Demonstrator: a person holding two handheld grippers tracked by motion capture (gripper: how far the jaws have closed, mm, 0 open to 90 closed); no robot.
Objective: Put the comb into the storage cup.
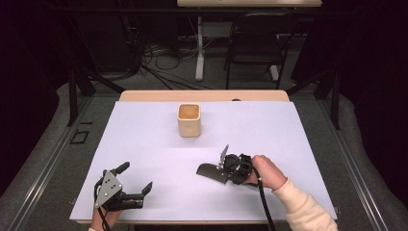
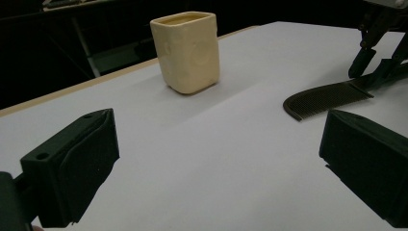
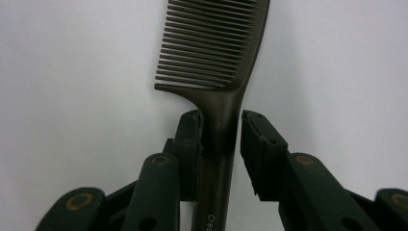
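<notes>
A dark brown comb lies flat on the white table sheet, right of centre, teeth end pointing left. My right gripper comes in from the right. In the right gripper view its jaws sit on both sides of the comb's handle, and the gripper is shut on it. My left gripper rests near the front left edge, open with nothing between its jaws. Seen from the left gripper, the comb lies ahead to the right.
A cream square cup stands upright in the middle of the far half of the sheet, also visible at upper centre in the left gripper view. Beyond the table stand a chair and floor cables.
</notes>
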